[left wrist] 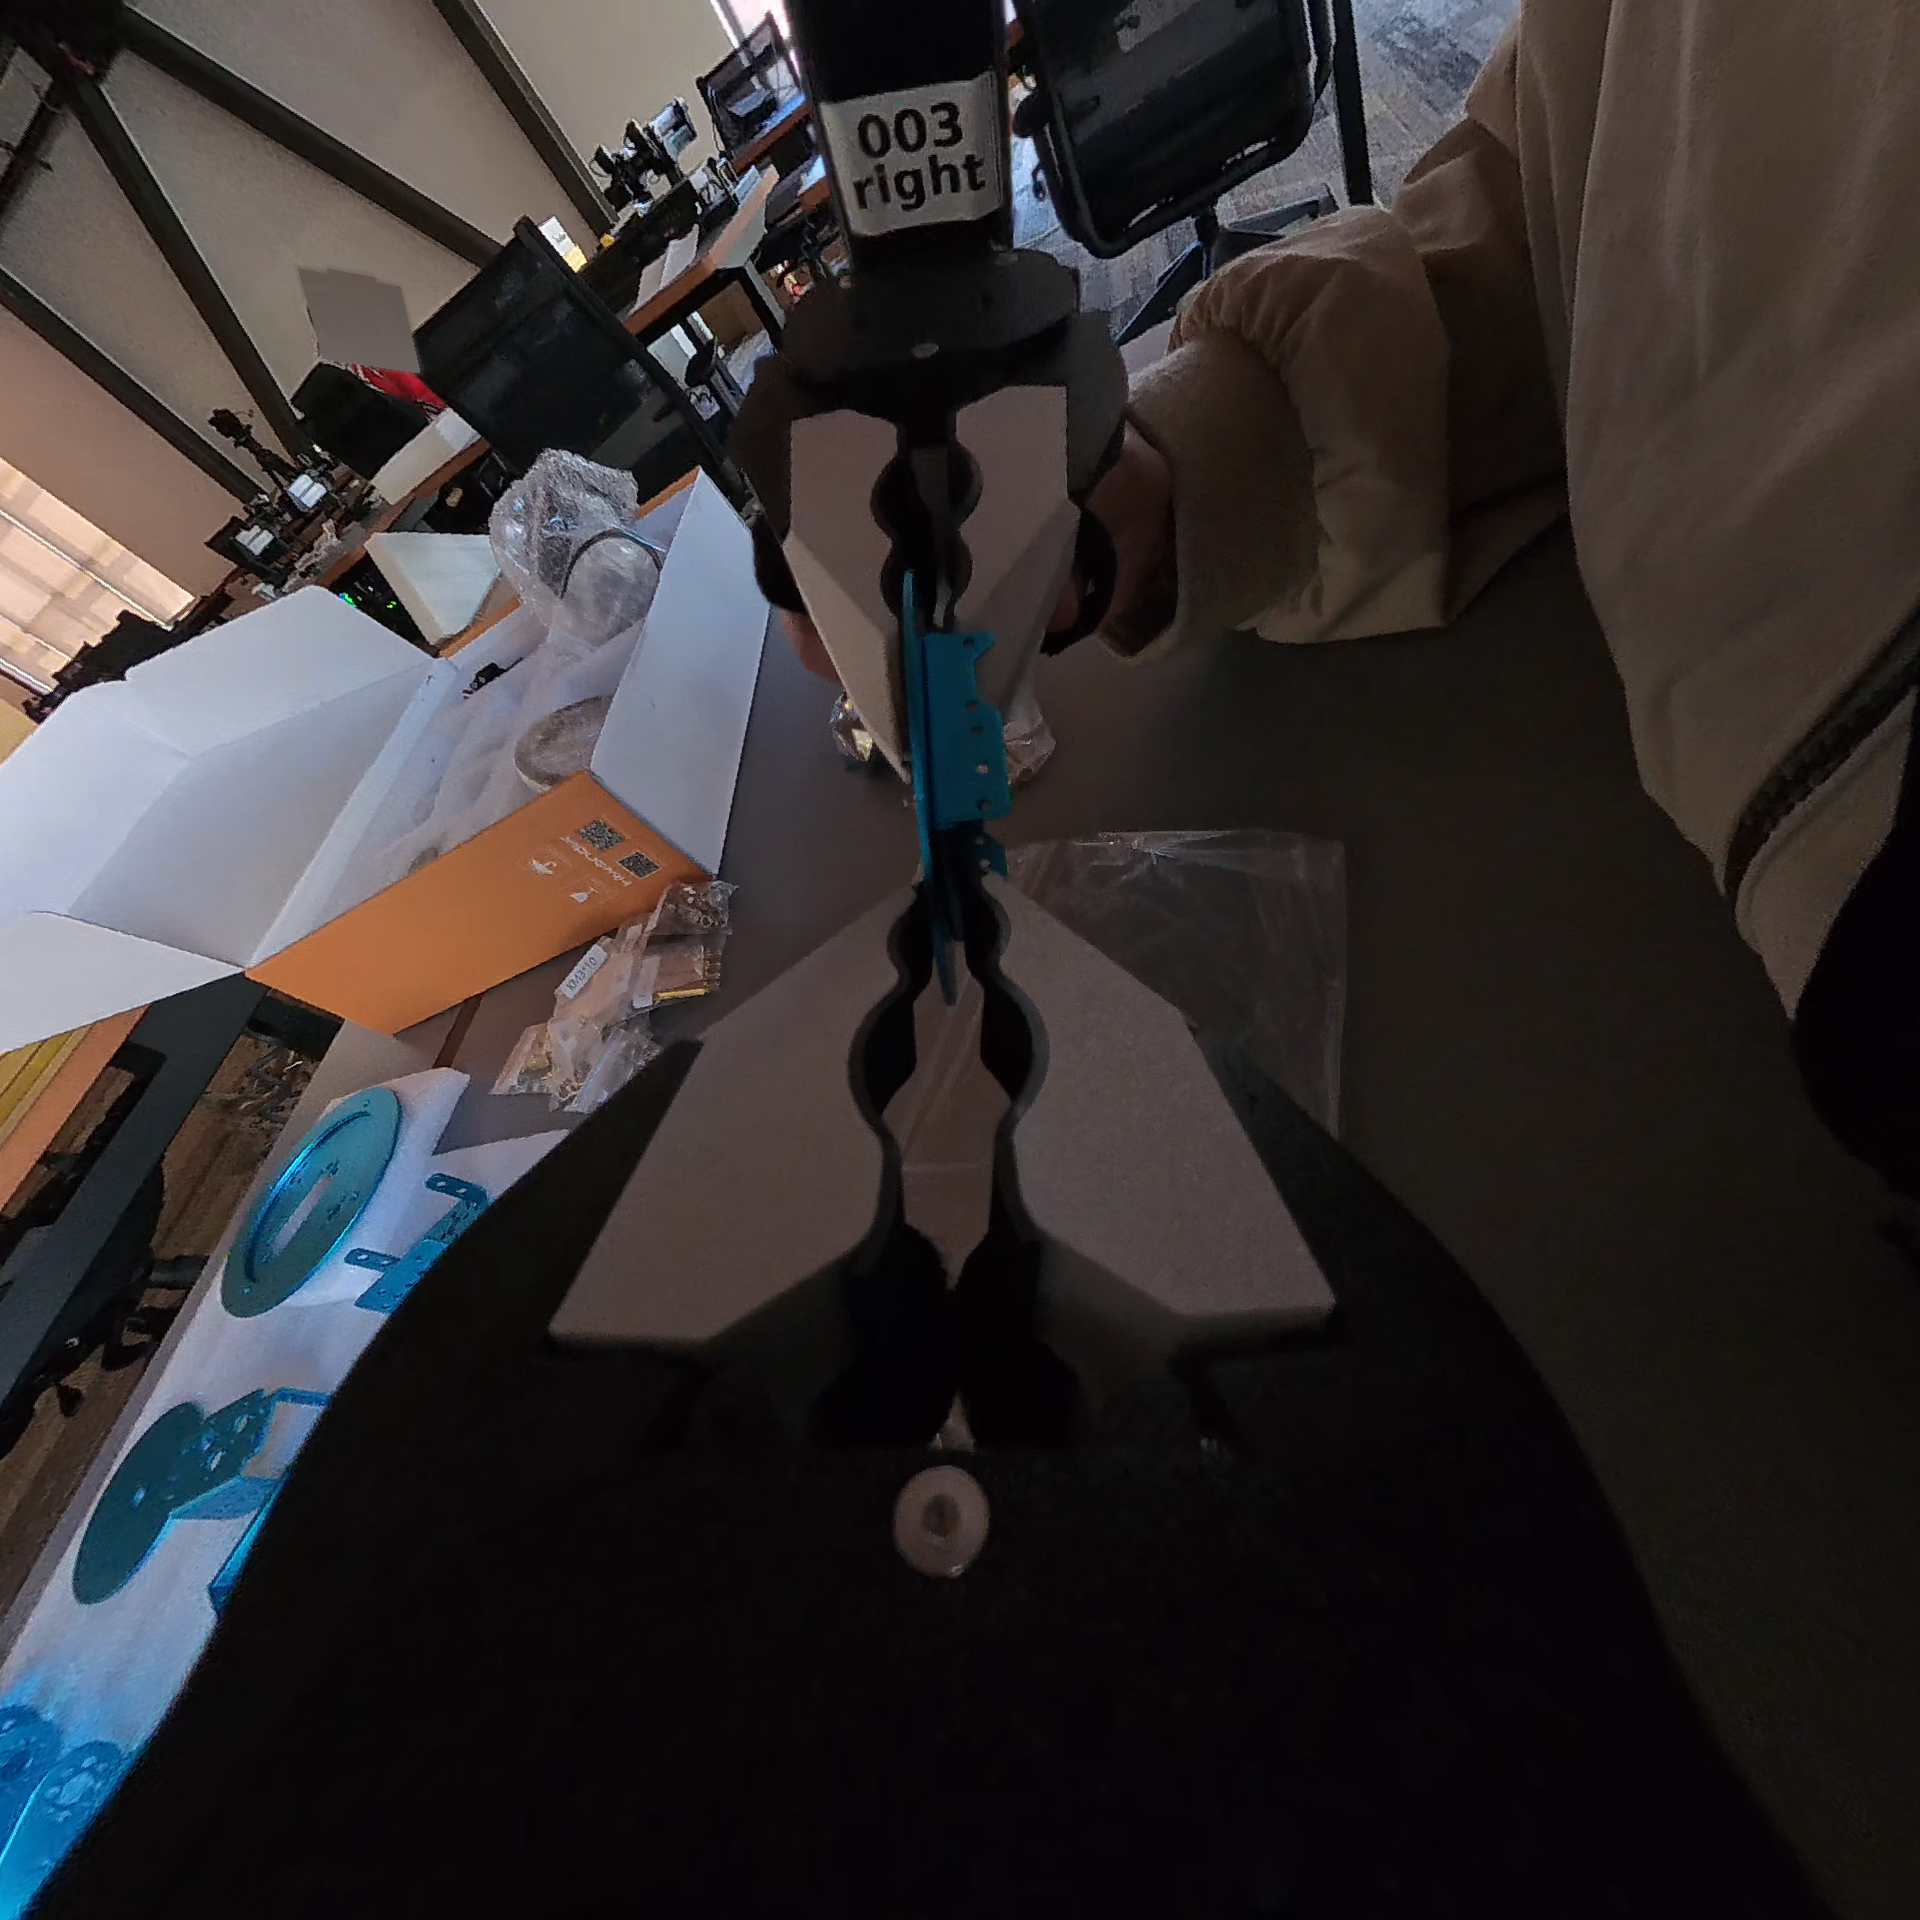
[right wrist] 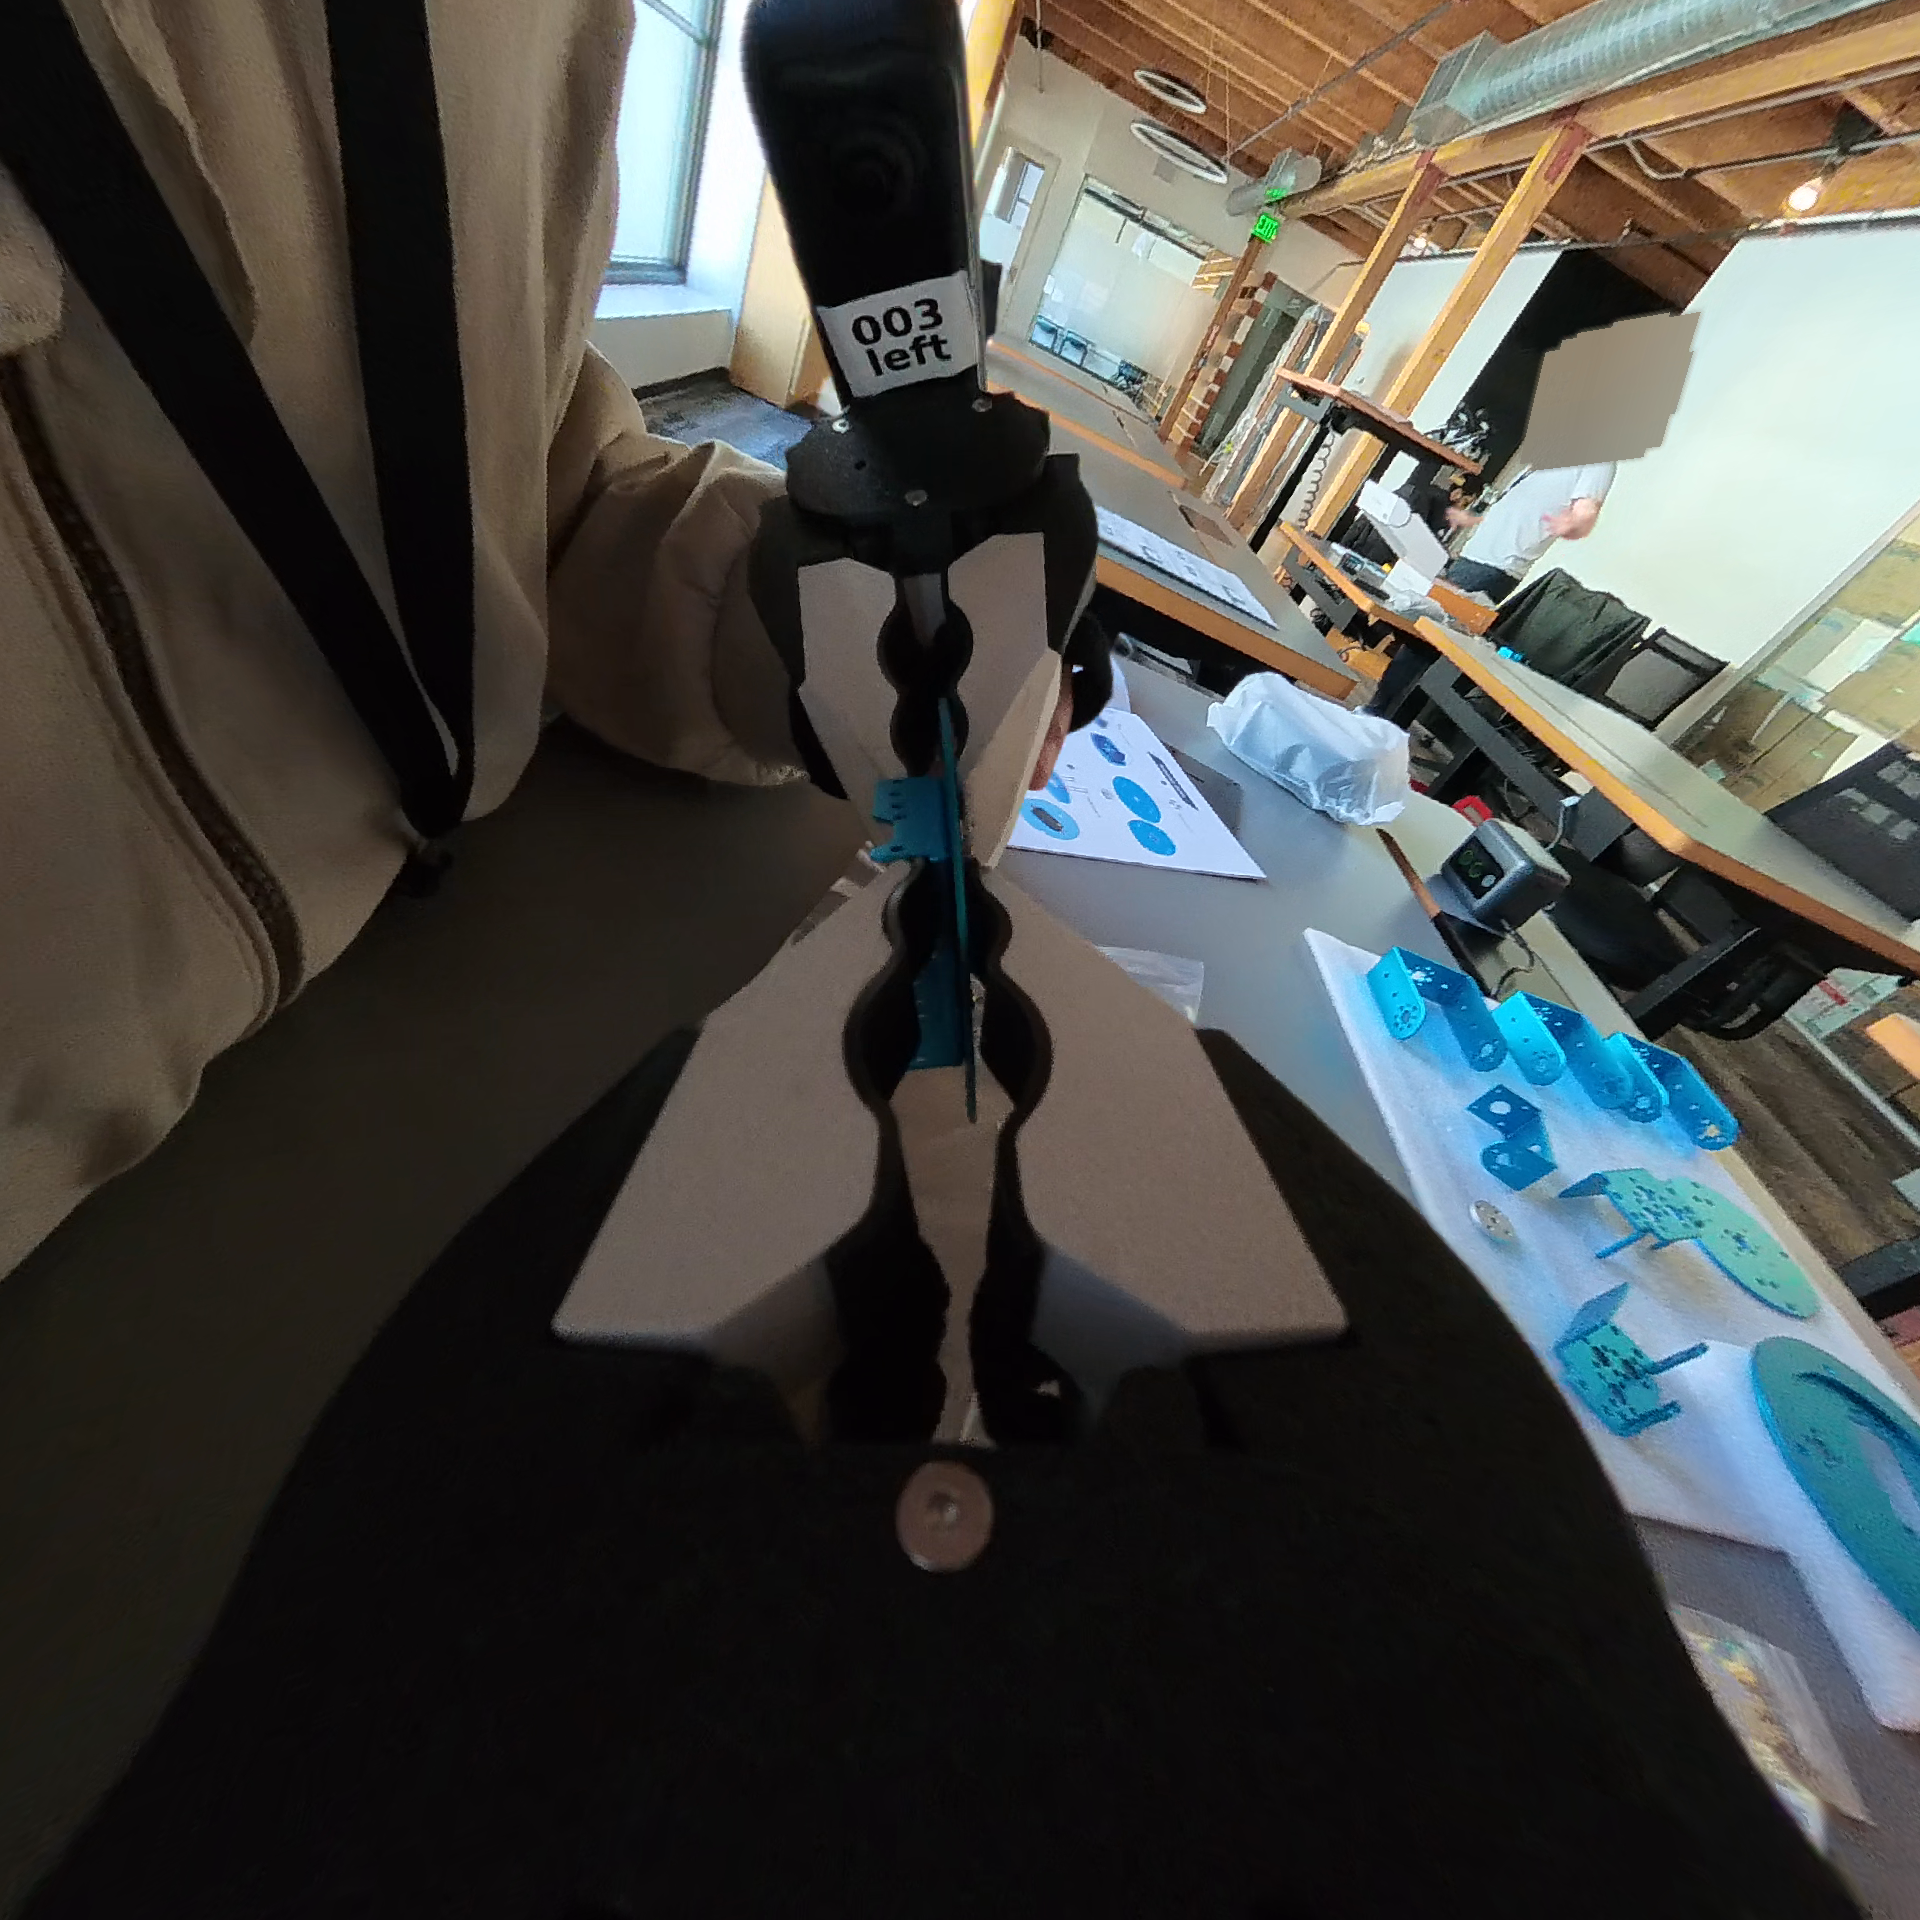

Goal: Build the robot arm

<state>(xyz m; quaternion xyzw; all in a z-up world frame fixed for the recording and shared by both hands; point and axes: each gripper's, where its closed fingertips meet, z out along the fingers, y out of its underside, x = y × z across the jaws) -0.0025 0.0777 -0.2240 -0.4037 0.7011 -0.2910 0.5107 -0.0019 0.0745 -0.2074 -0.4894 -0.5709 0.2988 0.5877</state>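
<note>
Left gripper (left wrist: 940, 935) and right gripper (right wrist: 940, 935) face each other above table (left wrist: 1455, 1039) — fingers of both pinched on one blue bracket plate (left wrist: 951, 769). Keep both grips level — avoid twisting.

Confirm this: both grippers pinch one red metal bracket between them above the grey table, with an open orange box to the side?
Not quite. The bracket is blue, not red, as the left wrist view shows. Left gripper and right gripper both pinch it above the grey table, the orange box alongside.
</note>
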